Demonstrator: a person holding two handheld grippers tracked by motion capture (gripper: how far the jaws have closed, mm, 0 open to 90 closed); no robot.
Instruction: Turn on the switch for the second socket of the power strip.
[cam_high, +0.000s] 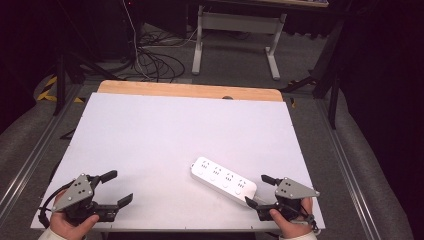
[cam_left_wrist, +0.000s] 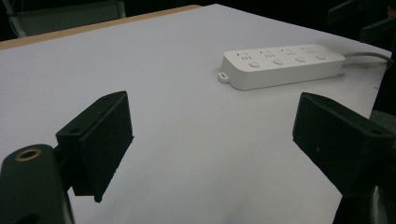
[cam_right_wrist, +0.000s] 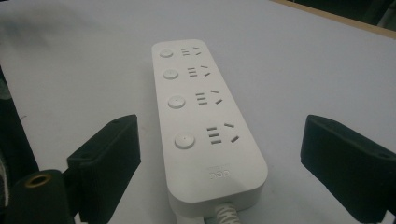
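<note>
Long white plastic power strip (cam_high: 223, 179) lying flat on the white tabletop (cam_high: 165, 135), at five o'clock. Right claw (cam_high: 264, 191) wide apart at its cord end, not touching; left claw (cam_high: 116, 187) apart too, at seven o'clock. Best to slide forward straight, then squeeze both long sides evenly.

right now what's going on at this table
A person holds a tool in each hand over a white table. The right tool sits open at the cord end of a white power strip, its jaws wide on either side without touching it. The left tool is open too, well away, holding nothing.
</note>
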